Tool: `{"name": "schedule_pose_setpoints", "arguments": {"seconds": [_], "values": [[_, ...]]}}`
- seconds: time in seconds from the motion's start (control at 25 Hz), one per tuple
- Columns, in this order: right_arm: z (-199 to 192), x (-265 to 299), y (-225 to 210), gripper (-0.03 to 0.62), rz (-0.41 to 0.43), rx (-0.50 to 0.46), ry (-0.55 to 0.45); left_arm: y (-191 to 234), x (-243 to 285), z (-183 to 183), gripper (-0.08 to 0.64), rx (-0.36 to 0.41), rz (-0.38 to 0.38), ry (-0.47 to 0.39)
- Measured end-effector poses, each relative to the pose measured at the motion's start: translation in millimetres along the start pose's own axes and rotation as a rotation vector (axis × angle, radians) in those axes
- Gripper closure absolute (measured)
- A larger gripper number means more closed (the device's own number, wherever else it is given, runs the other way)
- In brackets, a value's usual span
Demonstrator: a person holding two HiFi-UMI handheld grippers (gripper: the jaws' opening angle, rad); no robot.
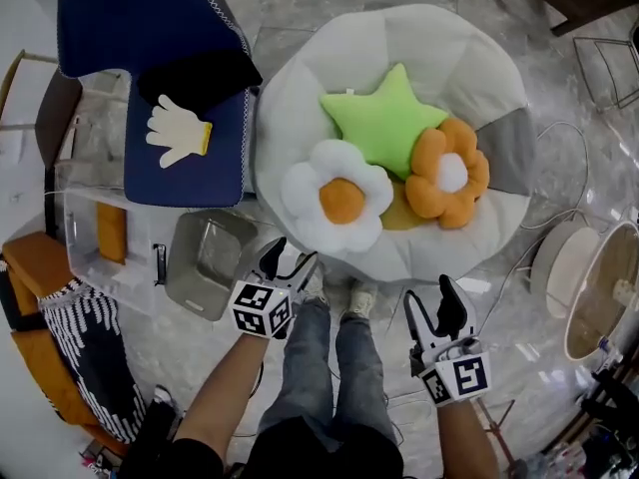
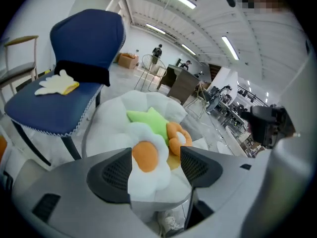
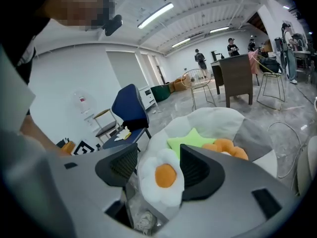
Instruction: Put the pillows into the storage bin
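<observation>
Three pillows lie on a big pale beanbag (image 1: 469, 58): a white flower pillow with an orange centre (image 1: 334, 206), a green star pillow (image 1: 384, 123) and an orange flower pillow (image 1: 447, 173). A grey storage bin (image 1: 210, 262) stands on the floor left of the beanbag, with nothing in it. My left gripper (image 1: 293, 255) hovers open just short of the white flower pillow (image 2: 146, 155), between bin and beanbag. My right gripper (image 1: 429, 302) is open too, below the beanbag's front edge. Each gripper view shows the white flower pillow (image 3: 161, 177) beyond its open jaws, untouched.
A blue chair (image 1: 190, 158) with a white glove (image 1: 178, 131) on its seat stands to the left. A clear plastic container (image 1: 90, 228) sits beside the grey bin. A white fan (image 1: 589, 277) and cables lie to the right. The person's legs and shoes (image 1: 339, 307) are between the grippers.
</observation>
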State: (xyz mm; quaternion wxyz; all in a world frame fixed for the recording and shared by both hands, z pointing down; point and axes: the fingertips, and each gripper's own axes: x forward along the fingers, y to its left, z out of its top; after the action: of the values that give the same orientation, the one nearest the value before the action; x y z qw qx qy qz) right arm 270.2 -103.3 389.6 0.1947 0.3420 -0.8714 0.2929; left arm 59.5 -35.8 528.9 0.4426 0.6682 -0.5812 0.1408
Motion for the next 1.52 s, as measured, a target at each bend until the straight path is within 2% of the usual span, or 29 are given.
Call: {"name": "schedule_pose_setpoints", "arguments": {"seconds": [0.2, 0.32, 0.44, 0.64, 0.8, 0.96, 1.12, 1.24, 1.36, 1.4, 1.52], "values": [[-31, 19, -28, 0.311, -0.037, 0.020, 0.022, 43, 52, -53, 0.241, -0.046, 0.035, 0.123], [-48, 25, -50, 0.311, -0.084, 0.055, 0.033, 67, 72, -83, 0.233, -0.126, 0.055, 0.191], [-62, 26, -62, 0.311, -0.116, 0.106, 0.037, 86, 85, -101, 0.225, -0.198, 0.060, 0.208], [-87, 29, -62, 0.314, -0.126, 0.156, 0.043, 96, 105, -114, 0.213, -0.235, 0.045, 0.216], [-110, 44, -61, 0.314, -0.119, 0.177, 0.049, 100, 120, -125, 0.201, -0.305, 0.044, 0.219], [-124, 57, -64, 0.337, -0.130, 0.227, 0.039, 108, 133, -120, 0.181, -0.359, 0.015, 0.189], [-133, 63, -63, 0.348, -0.107, 0.256, 0.040, 114, 145, -117, 0.172, -0.450, 0.001, 0.174], [-130, 65, -66, 0.370, -0.105, 0.272, 0.033, 98, 157, -123, 0.166, -0.434, -0.017, 0.224], [-126, 65, -65, 0.379, -0.099, 0.279, 0.030, 99, 163, -124, 0.162, -0.456, 0.022, 0.237], [-124, 65, -64, 0.381, -0.094, 0.276, 0.031, 100, 162, -123, 0.167, -0.470, 0.039, 0.241], [-119, 64, -63, 0.385, -0.091, 0.256, 0.040, 94, 153, -116, 0.285, -0.454, 0.042, 0.255]]}}
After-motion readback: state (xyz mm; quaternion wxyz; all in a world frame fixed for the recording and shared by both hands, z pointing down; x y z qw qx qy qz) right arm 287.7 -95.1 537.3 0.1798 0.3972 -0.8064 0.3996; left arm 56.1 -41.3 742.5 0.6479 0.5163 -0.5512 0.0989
